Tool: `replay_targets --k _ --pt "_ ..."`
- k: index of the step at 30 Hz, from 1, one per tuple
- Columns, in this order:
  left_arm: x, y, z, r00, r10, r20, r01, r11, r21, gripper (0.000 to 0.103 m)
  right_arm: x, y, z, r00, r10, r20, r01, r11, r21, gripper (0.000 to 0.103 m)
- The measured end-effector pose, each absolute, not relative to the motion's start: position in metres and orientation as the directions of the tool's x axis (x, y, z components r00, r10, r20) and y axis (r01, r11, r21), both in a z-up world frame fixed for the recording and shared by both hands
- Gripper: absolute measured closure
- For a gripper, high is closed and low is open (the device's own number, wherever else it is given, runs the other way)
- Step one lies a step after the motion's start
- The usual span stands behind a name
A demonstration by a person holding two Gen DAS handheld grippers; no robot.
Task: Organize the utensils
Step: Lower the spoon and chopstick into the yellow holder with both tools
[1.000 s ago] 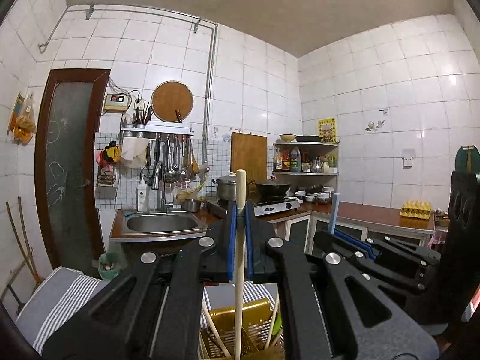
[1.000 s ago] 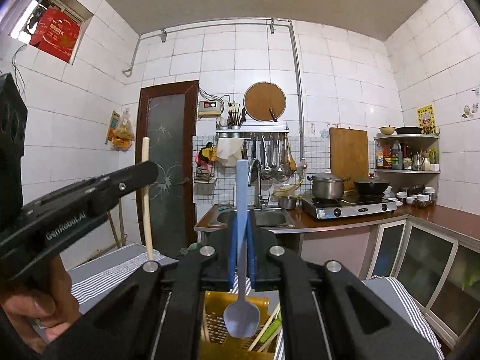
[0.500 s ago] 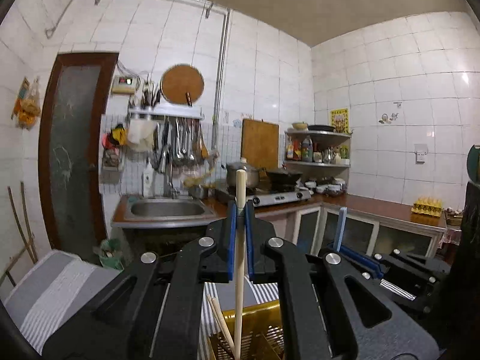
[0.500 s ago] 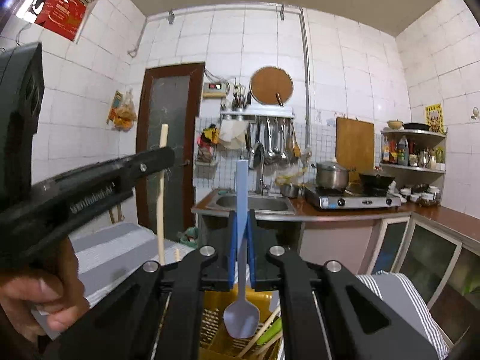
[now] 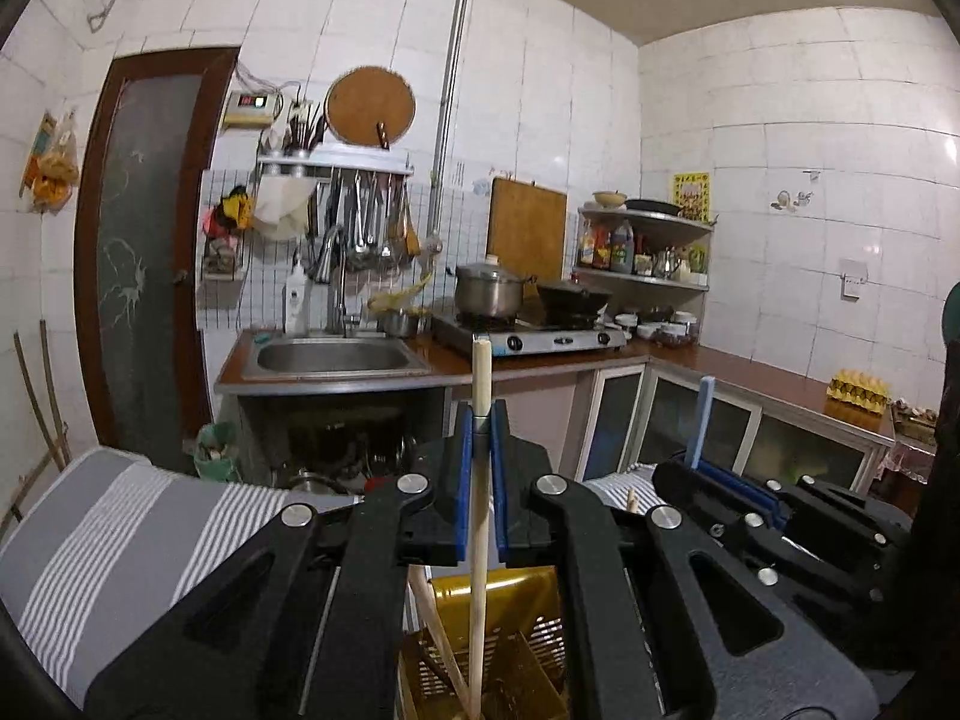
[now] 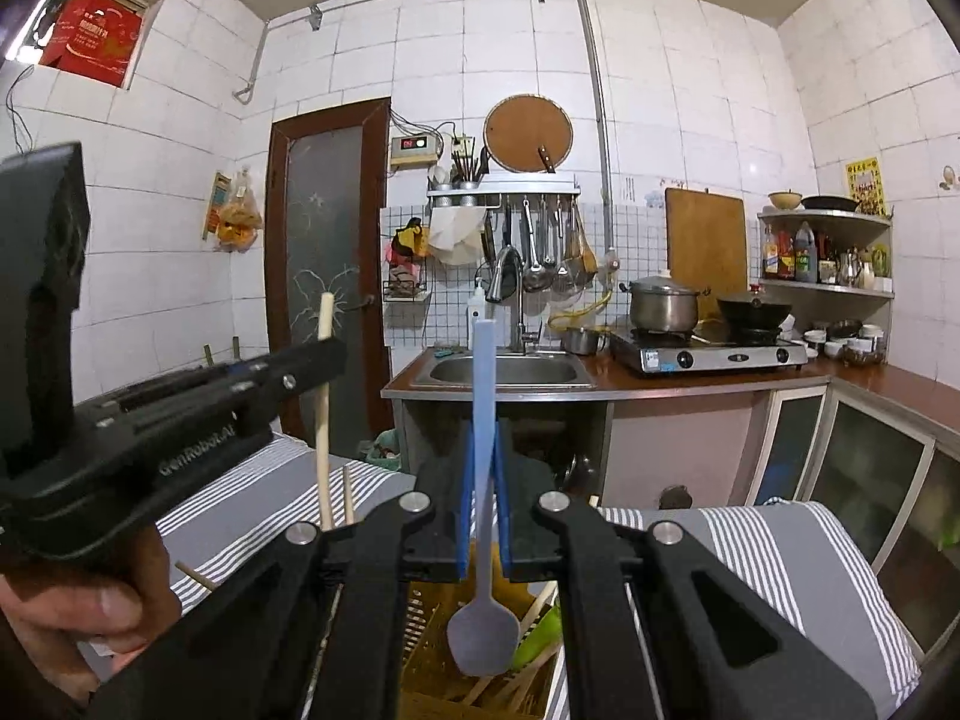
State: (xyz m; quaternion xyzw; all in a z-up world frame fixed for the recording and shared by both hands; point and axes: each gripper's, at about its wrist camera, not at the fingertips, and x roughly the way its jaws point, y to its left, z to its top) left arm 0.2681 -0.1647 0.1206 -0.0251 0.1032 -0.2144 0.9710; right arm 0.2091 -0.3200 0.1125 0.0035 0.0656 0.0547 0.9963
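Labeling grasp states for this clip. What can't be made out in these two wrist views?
- Left wrist view: lower end of the wooden stick held by the left gripper, cut off by the bottom edge inside the yellow basket.
- Right wrist view: basket contents, mostly hidden by the right gripper and the blue spoon.
- Both views: the basket's compartments, too little of them visible.
- Shelf bottle labels: too small.

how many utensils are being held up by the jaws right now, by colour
pale wooden stick, in the left gripper: 1
blue spoon, in the right gripper: 1
total: 2
Both hang upright over the yellow basket.
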Motion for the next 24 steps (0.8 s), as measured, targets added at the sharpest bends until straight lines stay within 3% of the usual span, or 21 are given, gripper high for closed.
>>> replay_targets --k 7,24 --pt "0.281 -0.166 0.109 0.88 -0.394 -0.264 0.383 0.919 -0.096 0.099 0.218 -0.323 0.104 0.98 0.1 -0.17 -0.097 0.995 0.031 0.097" --pt "0.284 -0.179 0.086 0.882 -0.36 -0.305 0.365 0.93 -0.042 0.098 0.228 -0.329 0.098 0.973 0.068 -0.221 -0.059 0.997 0.047 0.097"
